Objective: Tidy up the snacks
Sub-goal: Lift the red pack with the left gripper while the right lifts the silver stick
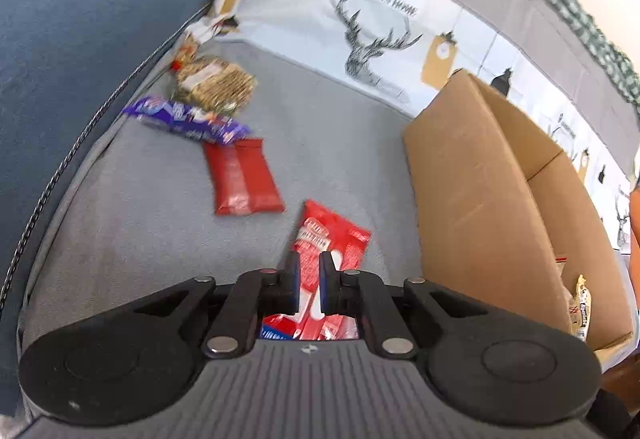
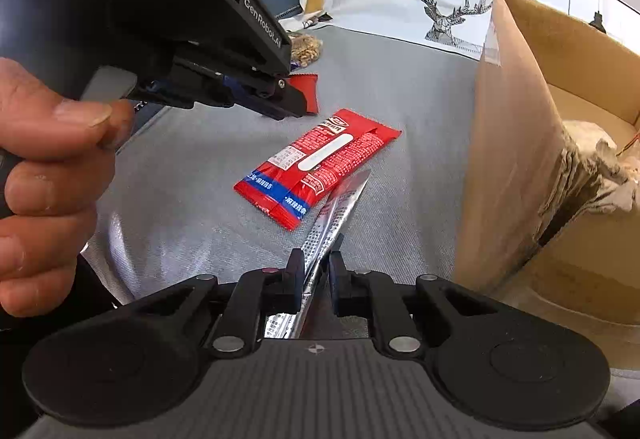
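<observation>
Right gripper [image 2: 316,271] had its fingers [image 2: 295,271] pinched on a silver packet [image 2: 340,207], tip sticking out beside the cardboard box [image 2: 512,159]. Left gripper [image 1: 309,279] hung just above the red snack packet [image 2: 316,167], fingers nearly closed with nothing in them. That packet lay flat on the grey fabric [image 2: 192,191], more snacks [image 1: 244,179] further back

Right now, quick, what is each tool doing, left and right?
Left tool: closed to a slit, gripping nothing; red packet lies beneath.
Right tool: closed on the silver packet.
</observation>
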A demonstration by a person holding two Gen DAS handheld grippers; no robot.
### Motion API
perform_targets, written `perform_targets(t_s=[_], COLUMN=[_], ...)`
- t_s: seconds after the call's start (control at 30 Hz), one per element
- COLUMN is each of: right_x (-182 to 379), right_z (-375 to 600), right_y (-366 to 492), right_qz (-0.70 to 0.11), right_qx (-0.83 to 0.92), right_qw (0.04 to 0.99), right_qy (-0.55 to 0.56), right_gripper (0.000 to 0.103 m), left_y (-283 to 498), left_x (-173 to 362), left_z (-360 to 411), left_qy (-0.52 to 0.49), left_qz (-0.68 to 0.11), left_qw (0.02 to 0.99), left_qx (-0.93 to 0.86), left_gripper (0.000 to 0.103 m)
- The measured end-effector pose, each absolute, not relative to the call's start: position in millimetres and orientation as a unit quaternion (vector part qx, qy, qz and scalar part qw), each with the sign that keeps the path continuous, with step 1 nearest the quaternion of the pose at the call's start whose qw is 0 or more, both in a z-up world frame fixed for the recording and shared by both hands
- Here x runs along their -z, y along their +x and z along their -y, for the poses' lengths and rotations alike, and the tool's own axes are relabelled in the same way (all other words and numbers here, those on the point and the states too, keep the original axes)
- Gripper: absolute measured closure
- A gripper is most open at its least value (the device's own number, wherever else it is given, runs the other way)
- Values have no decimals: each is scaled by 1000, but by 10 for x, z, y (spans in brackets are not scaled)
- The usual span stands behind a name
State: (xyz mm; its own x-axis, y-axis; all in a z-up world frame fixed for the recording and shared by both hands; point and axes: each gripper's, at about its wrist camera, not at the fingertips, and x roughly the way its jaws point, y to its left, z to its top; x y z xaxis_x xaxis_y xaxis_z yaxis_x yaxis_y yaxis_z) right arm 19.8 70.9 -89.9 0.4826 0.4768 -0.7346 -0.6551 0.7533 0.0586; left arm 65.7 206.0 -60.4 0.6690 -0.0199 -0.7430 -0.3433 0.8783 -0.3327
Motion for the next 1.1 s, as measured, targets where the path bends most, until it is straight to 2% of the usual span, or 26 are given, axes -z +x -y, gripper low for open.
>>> perform_targets(t_s=[0.03, 0.1, 0.2, 0.27, 0.63, 0.77, 0.9, 0.97, 1.1], right_x=[905, 914, 930, 940, 979, 982, 960, 936, 870], right_z=[-712, -710, -720, -723, -759, -781, -772, -752, -742], right_y=[191, 191, 206, 213, 236, 239, 243, 223, 121], right_qz=[-388, -392, -403, -404, -398, -387, -378, -371, -346], right_qx=[-333, -333, -336, -337, -337, -332, -324, -322, -329], right_qw=[851, 849, 843, 842, 843, 849, 856, 860, 867], right_qy=[-119, -121, -118, -120, -134, -141, -139, -138, -145], right_gripper=[89, 89, 85, 85, 85, 93, 97, 98, 98], left_y=[659, 656, 685, 739, 1009, 1019, 979, 933, 807], left_x=[614, 611, 649, 696, 911, 918, 868, 804, 631], left_z=[-2072, -2076, -2057, -2009, -1648, -1538, -1571, -1612, -1678], left_qy=[-232, -231, -225, -210, -89, -53, -65, -78, -97], left_qz=[-401, -402, -414, -428, -471, -465, -452, -437, -397], left_qw=[881, 880, 876, 873, 872, 879, 885, 891, 907], left_qx=[-92, -102, -102, -103, -99, -95, -97, -96, -99], left_gripper=[87, 61, 42, 39, 40, 55, 67, 71, 72])
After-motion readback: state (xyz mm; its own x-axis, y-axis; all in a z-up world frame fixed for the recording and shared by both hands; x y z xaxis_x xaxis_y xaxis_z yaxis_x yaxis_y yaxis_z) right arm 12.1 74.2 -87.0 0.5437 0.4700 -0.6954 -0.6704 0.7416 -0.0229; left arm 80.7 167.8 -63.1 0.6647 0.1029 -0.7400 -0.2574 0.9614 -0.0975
